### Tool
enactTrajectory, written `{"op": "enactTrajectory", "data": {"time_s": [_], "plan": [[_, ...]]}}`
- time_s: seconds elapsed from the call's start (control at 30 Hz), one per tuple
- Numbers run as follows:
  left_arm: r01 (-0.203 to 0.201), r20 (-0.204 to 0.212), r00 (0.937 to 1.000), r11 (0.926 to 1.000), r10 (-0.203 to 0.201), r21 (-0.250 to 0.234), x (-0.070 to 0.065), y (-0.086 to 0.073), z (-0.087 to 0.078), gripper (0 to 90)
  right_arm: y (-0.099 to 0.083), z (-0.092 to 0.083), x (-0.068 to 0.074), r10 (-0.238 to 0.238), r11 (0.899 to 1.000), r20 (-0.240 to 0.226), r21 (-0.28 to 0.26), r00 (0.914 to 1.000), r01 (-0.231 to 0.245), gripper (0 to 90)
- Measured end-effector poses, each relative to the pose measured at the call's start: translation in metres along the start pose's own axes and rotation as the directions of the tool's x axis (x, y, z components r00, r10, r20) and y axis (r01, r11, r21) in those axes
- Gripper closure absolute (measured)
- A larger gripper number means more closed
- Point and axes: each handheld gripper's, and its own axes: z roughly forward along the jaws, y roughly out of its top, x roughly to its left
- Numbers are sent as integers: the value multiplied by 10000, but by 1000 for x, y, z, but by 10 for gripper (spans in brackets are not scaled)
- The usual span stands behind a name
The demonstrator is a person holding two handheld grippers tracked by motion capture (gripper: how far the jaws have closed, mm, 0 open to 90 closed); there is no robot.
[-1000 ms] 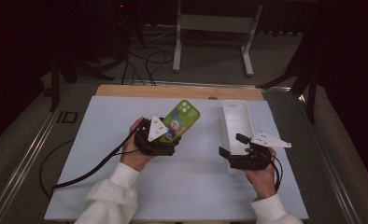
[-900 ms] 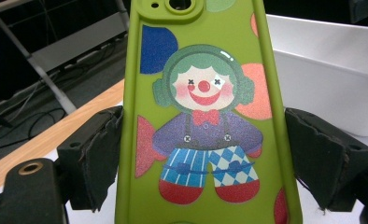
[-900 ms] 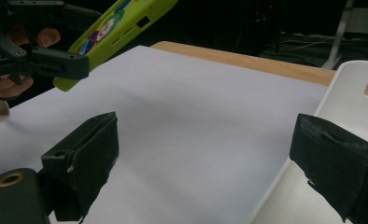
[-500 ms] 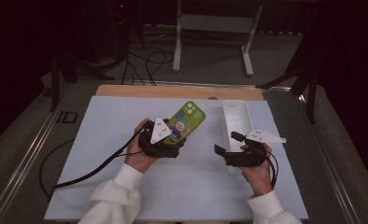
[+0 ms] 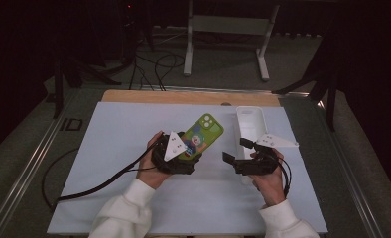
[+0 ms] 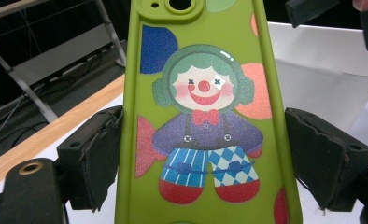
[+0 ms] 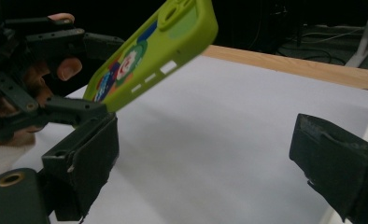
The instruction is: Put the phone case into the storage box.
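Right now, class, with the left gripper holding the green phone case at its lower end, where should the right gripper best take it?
Probably the free camera end of the green phone case, pinching its long side edges from the right gripper side: that end sticks up clear of the mat.

Green clown phone case [image 6: 205, 116], tilted, airborne

Green clown phone case [image 6: 205, 116] between left hand-held gripper [image 6: 205, 158] jaws, white bin [image 6: 331, 70] behind

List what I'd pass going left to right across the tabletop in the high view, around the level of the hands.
Black cable → left gripper → green phone case → right gripper → white tray.
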Motion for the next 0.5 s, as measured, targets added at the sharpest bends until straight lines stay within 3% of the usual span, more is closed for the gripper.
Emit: {"op": "enactTrajectory", "data": {"time_s": [0.5], "plan": [[-192,132,9997,9998,193,-80,-10,-5,0,162,9,17,10,111,9998,-457,138,9989,-105,82]]}}
